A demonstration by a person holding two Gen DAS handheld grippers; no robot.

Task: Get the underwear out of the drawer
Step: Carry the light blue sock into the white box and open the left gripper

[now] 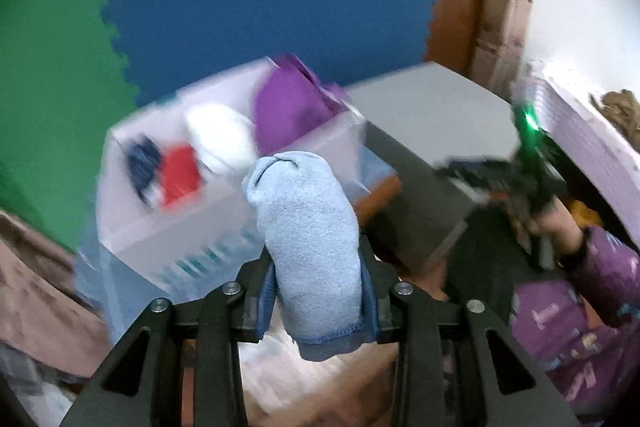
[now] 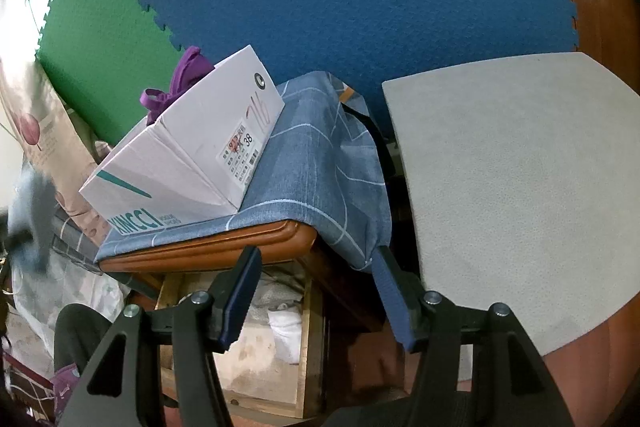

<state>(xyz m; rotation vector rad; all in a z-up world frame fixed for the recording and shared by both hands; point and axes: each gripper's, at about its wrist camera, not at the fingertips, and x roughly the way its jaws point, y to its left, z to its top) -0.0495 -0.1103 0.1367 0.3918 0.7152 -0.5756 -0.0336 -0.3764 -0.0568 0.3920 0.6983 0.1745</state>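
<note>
the left tongs (image 1: 316,291) clamp a rolled light blue underwear (image 1: 308,239) between their pads, the bundle sticking up past the fingertips, in the air in front of a white cardboard box (image 1: 180,227). that box holds purple, white, red and navy garments and sits on a blue cloth over the desk (image 2: 208,247). the right tongs (image 2: 316,291) stand wide apart with nothing between them, above an open wooden drawer (image 2: 304,339) with pale cloth inside.
</note>
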